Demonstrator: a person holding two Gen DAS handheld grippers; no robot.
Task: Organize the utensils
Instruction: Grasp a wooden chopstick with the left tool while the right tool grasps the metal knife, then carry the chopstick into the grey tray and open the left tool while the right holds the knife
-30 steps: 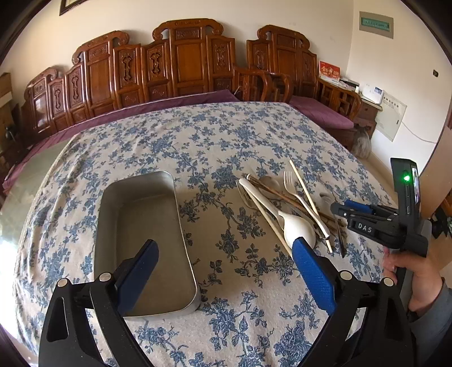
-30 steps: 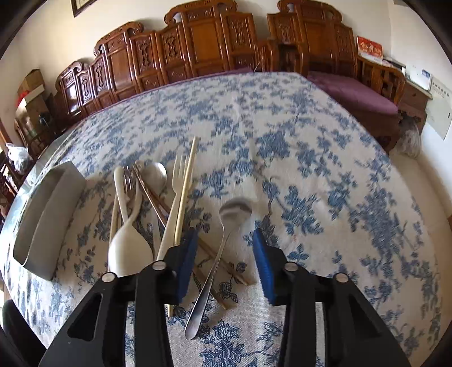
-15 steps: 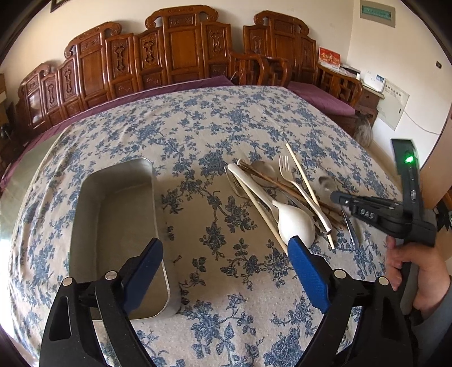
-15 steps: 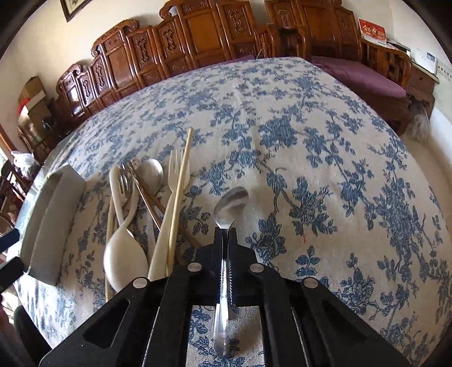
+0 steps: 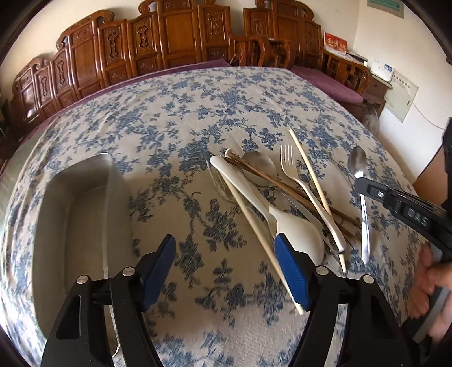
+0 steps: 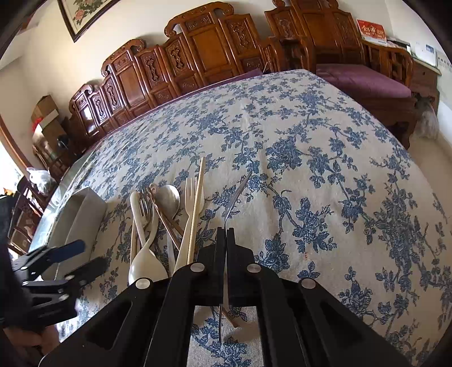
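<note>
Left wrist view: one metal tray [image 5: 82, 214] at left, one utensil pile [image 5: 271, 197] at centre on the table [image 5: 197, 113]. The left gripper [image 5: 226, 271] fingers are apart and closing over bare cloth. At right, the right gripper [image 5: 395, 203] clamps one steel spoon [image 5: 363, 197].

Right wrist view: its fingers [image 6: 234, 245] are together on the spoon's handle, bowl edge-on; a framed picture [image 6: 82, 14] shows at upper left only here.

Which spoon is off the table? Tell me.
The small metal teaspoon, pinched by its handle in the right gripper and tilted clear of the cloth. The white plastic spoon and the larger metal spoon lie in the utensil pile.
</note>
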